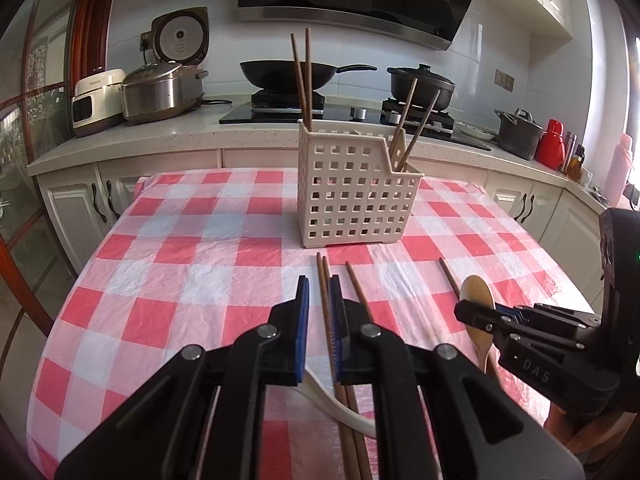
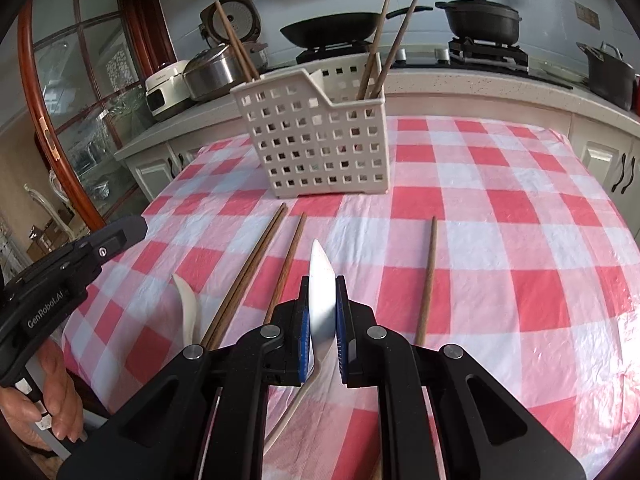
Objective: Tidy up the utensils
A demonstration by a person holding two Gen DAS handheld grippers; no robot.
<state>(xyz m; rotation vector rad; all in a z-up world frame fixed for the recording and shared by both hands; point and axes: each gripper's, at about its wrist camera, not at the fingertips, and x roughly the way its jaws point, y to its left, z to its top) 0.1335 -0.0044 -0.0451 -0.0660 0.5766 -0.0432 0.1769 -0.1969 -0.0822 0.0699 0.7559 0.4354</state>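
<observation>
left gripper (image 1: 319,292): clamped on one brown chopstick (image 1: 325,304), jaws nearly together; stick runs forward along the fingers, tip toward holder.
right gripper (image 2: 322,292): clamped on wooden spoon (image 2: 322,304) at the bowl, seen edge-on btw. the blue pads; handle hangs down and back under the gripper.
holder (image 1: 352,192): white perforated basket, upright on checked cloth (image 1: 180,240), far half of table; two compartments, a pair of chopsticks in each, plus one flat wooden piece in the right one.
loose on cloth: chopstick pair (image 2: 256,264) and single stick (image 2: 289,256) lying close, another single stick (image 2: 428,276) well apart to the right, white spoon (image 2: 188,304) near table edge.
stage (judged): both items gripped, not yet at the holder; insert remains.
risk 1: chopstick held near one end w/ thin contact, so could pivot or slip if swung fast.
risk 2: spoon pinched on curved bowl, long handle hanging; may rotate in pads and miss the opening.
risk 3: holder is light, tall; sideways push from a tip or from sticks already leaning inside could tip it.
risk 4: grippers near each other; could collide if both go to same compartment.
</observation>
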